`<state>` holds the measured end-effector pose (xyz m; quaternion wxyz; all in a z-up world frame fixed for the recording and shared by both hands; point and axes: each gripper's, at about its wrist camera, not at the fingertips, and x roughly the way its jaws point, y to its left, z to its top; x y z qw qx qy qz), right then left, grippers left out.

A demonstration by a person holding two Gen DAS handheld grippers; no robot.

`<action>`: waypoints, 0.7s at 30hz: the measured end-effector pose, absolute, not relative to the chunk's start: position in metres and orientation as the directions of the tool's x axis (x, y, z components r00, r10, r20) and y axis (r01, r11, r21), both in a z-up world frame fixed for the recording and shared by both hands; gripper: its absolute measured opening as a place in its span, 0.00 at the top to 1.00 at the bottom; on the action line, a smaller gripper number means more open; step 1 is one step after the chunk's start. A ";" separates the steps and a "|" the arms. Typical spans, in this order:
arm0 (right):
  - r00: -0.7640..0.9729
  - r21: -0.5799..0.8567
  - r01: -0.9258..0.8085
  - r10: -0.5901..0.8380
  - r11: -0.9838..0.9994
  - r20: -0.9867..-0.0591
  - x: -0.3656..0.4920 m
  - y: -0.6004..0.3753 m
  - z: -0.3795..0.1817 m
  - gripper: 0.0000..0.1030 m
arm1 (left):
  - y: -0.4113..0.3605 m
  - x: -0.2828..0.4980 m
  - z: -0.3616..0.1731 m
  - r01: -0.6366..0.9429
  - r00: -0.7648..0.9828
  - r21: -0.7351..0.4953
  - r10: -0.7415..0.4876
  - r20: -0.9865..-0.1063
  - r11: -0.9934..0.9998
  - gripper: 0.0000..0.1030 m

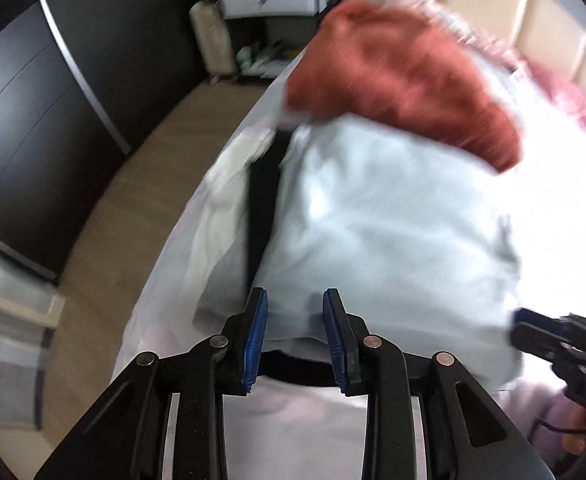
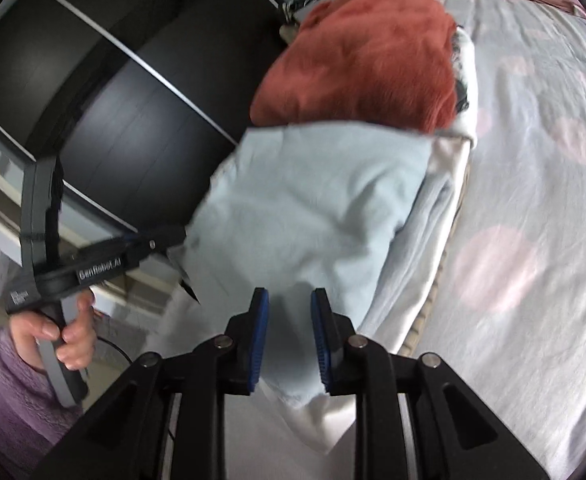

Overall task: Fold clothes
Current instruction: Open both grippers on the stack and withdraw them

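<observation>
Pale-blue garment (image 2: 317,208) at bed edge (image 1: 165,248), w/ rust cloth (image 2: 365,64) beyond.

Each gripper (image 2: 290,336) is black, with two fingers carrying ribbed blue pads (image 2: 260,332) and round silver pivot pins. At the left of the frame, the left gripper (image 2: 149,246) bears white "GenRobot.AI" lettering, a grey handle and a thin black cable. The hand (image 2: 67,336) wears a fuzzy lilac sleeve (image 2: 17,392).

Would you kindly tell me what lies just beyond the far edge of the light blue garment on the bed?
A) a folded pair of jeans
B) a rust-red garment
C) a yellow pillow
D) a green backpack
B: a crumpled rust-red garment sits right at the far edge of the light blue garment, both on the bed.
</observation>
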<state>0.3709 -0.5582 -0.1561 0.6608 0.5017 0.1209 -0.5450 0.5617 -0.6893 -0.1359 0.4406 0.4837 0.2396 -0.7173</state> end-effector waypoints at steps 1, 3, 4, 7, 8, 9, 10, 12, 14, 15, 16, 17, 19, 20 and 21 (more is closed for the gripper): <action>0.363 0.508 0.856 -0.590 -0.094 -0.721 0.374 -0.560 -0.159 0.79 | -0.692 0.565 -0.144 0.871 -0.137 0.076 -0.389 -0.911 -0.485 0.70; 0.336 0.463 0.882 -0.577 -0.085 -0.745 0.380 -0.564 -0.164 0.82 | -0.698 0.573 -0.154 0.889 -0.157 0.029 -0.363 -0.918 -0.458 0.69; 0.323 0.444 0.893 -0.572 -0.080 -0.754 0.383 -0.566 -0.166 0.82 | -0.699 0.574 -0.156 0.892 -0.162 0.021 -0.364 -0.917 -0.451 0.69; 0.298 0.408 0.910 -0.569 -0.074 -0.767 0.389 -0.571 -0.169 0.82 | -0.698 0.574 -0.157 0.897 -0.150 0.033 -0.374 -0.915 -0.442 0.68; 0.300 0.413 0.908 -0.570 -0.076 -0.765 0.388 -0.571 -0.170 0.82 | -0.696 0.573 -0.156 0.899 -0.143 0.040 -0.377 -0.915 -0.437 0.67; 0.303 0.419 0.905 -0.572 -0.078 -0.762 0.386 -0.570 -0.170 0.82 | -0.694 0.573 -0.154 0.903 -0.136 0.044 -0.382 -0.914 -0.427 0.67; 0.308 0.426 0.901 -0.573 -0.080 -0.760 0.385 -0.570 -0.170 0.82 | -0.692 0.572 -0.151 0.909 -0.128 0.049 -0.389 -0.912 -0.414 0.66; 0.312 0.435 0.897 -0.581 -0.083 -0.752 0.381 -0.562 -0.166 0.82 | -0.686 0.572 -0.144 0.919 -0.112 0.062 -0.409 -0.906 -0.389 0.66; 0.309 0.441 0.894 -0.595 -0.085 -0.742 0.376 -0.547 -0.157 0.82 | -0.673 0.569 -0.132 0.923 -0.093 0.089 -0.439 -0.893 -0.375 0.66; 0.303 0.443 0.892 -0.609 -0.088 -0.733 0.373 -0.541 -0.151 0.82 | -0.665 0.567 -0.126 0.924 -0.084 0.101 -0.453 -0.887 -0.369 0.66; 0.295 0.446 0.890 -0.628 -0.094 -0.720 0.367 -0.537 -0.147 0.82 | -0.657 0.565 -0.120 0.925 -0.077 0.112 -0.466 -0.881 -0.363 0.66; 0.287 0.452 0.886 -0.647 -0.101 -0.707 0.362 -0.532 -0.141 0.81 | -0.648 0.564 -0.113 0.926 -0.073 0.119 -0.478 -0.875 -0.359 0.66; 0.273 0.463 0.879 -0.680 -0.110 -0.680 0.355 -0.526 -0.130 0.78 | -0.626 0.560 -0.100 0.926 -0.063 0.137 -0.502 -0.862 -0.352 0.66; 0.263 0.463 0.879 -0.695 -0.113 -0.670 0.353 -0.522 -0.125 0.77 | -0.616 0.559 -0.093 0.927 -0.060 0.144 -0.517 -0.854 -0.347 0.66; 0.256 0.463 0.879 -0.709 -0.112 -0.657 0.351 -0.517 -0.119 0.77 | -0.607 0.556 -0.087 0.928 -0.064 0.146 -0.532 -0.845 -0.344 0.66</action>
